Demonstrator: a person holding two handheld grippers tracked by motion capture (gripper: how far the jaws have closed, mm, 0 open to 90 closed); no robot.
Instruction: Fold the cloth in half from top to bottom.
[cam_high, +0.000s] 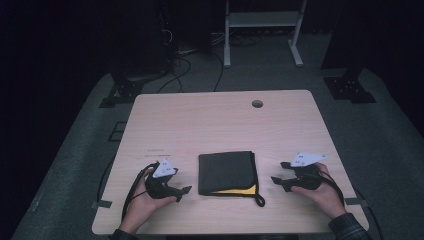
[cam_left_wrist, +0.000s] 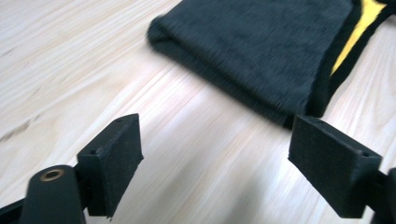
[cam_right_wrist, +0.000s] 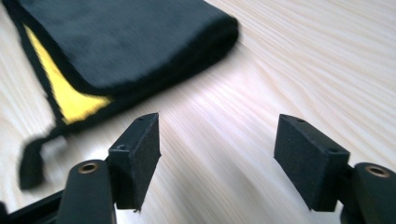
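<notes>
Folded black cloth with a yellow layer showing at its near edge lies flat on the wooden table, near the front edge. Left gripper sits just left of the cloth, jaws apart, nothing between them. Right gripper sits just right of it, jaws apart, also holding nothing.

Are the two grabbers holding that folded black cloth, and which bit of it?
Nothing is held. The left gripper and right gripper stand open with bare table between their jaws, one on each side of the folded cloth, apart from it.
</notes>
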